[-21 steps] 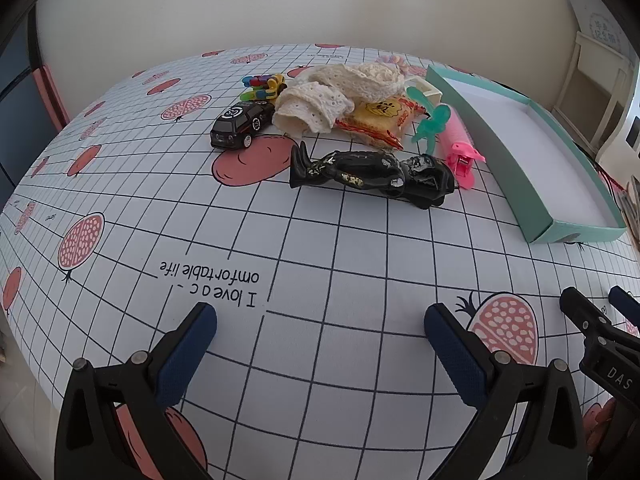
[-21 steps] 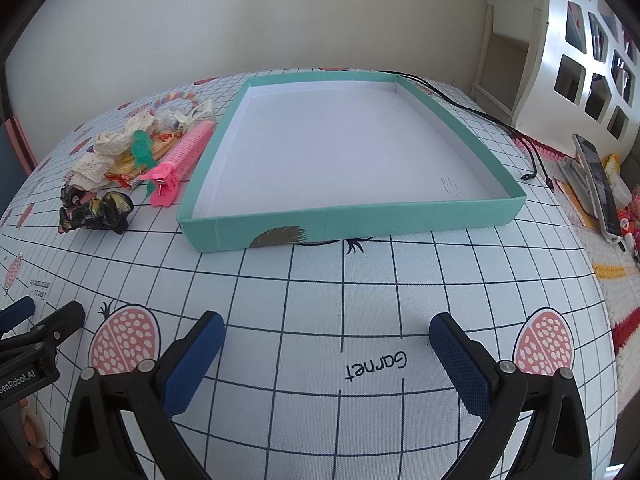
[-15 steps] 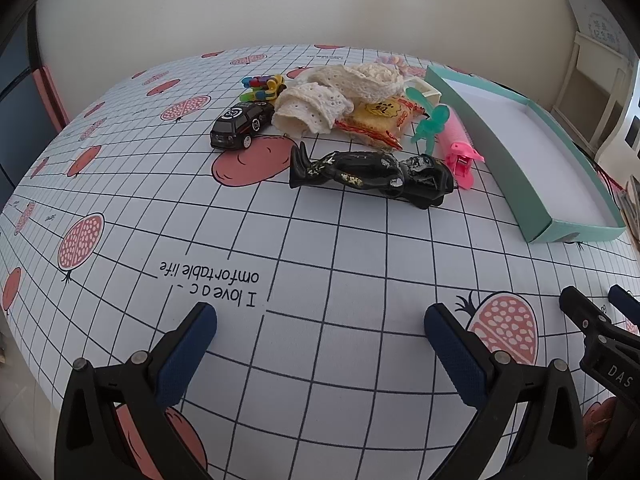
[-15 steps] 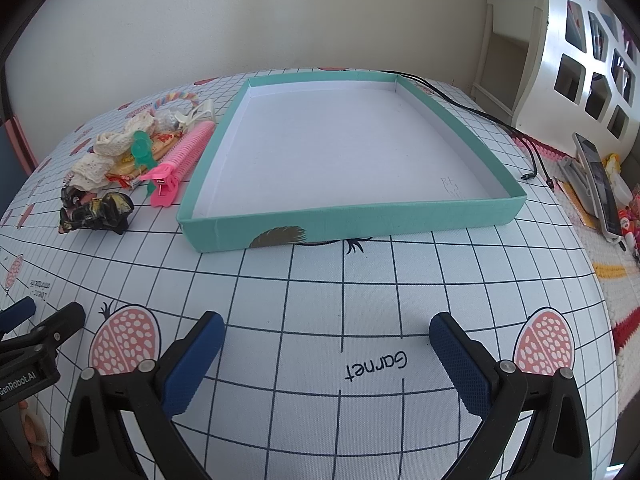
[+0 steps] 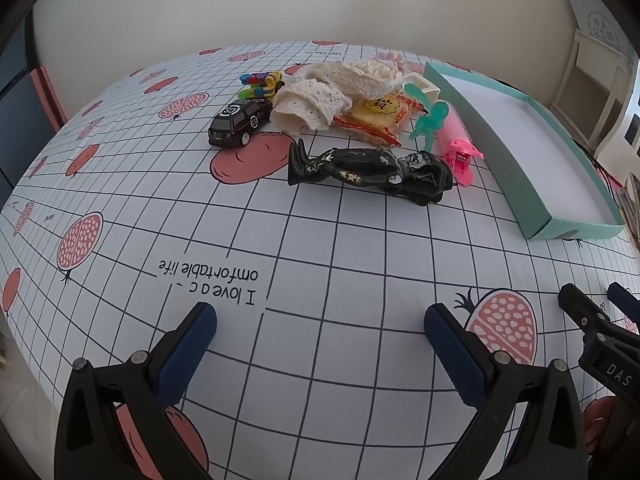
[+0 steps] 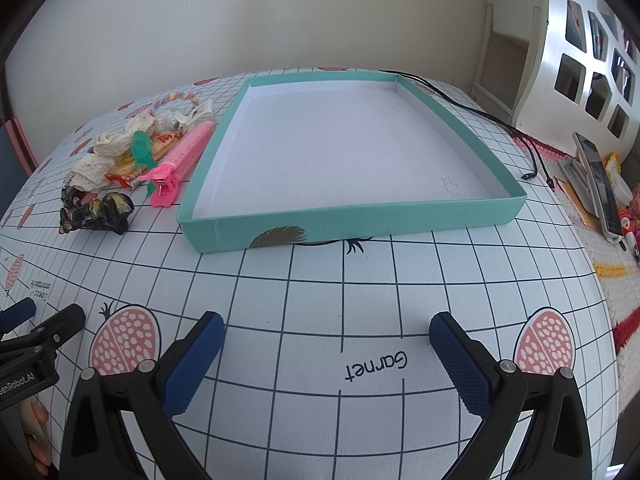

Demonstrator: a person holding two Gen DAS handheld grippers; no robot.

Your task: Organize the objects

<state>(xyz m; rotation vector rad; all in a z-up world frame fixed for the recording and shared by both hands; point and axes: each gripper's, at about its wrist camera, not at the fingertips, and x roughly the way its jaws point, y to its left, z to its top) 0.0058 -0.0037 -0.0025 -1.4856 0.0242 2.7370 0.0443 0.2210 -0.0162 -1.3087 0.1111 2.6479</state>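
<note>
Gridded cloth printed with pomegranates is covering the table [image 5: 320,240], and on it, at the near edge of a small heap, a black figurine [image 5: 370,170] is lying on its side, well ahead of the left gripper [image 5: 320,330]. It is looking hard and glossy, with worn gold patches, so it is probably rigid and a little slippery; the narrow waist between legs and head is seeming the surest place to pinch across. Just behind it, a crinkly snack packet [image 5: 378,114] and a soft cream lace strip [image 5: 316,100] are overlapping and would likely yield or drag if taken. A black toy car [image 5: 239,122] is standing apart to the left, and a pink hair clip [image 5: 458,144] is lying between the figurine and the teal tray [image 6: 460,216], whose white floor is holding nothing. Both the left gripper and the right gripper [image 6: 326,338] are hovering low over bare cloth with blue-padded fingers [image 6: 192,360] spread wide, gripping nothing.
</note>
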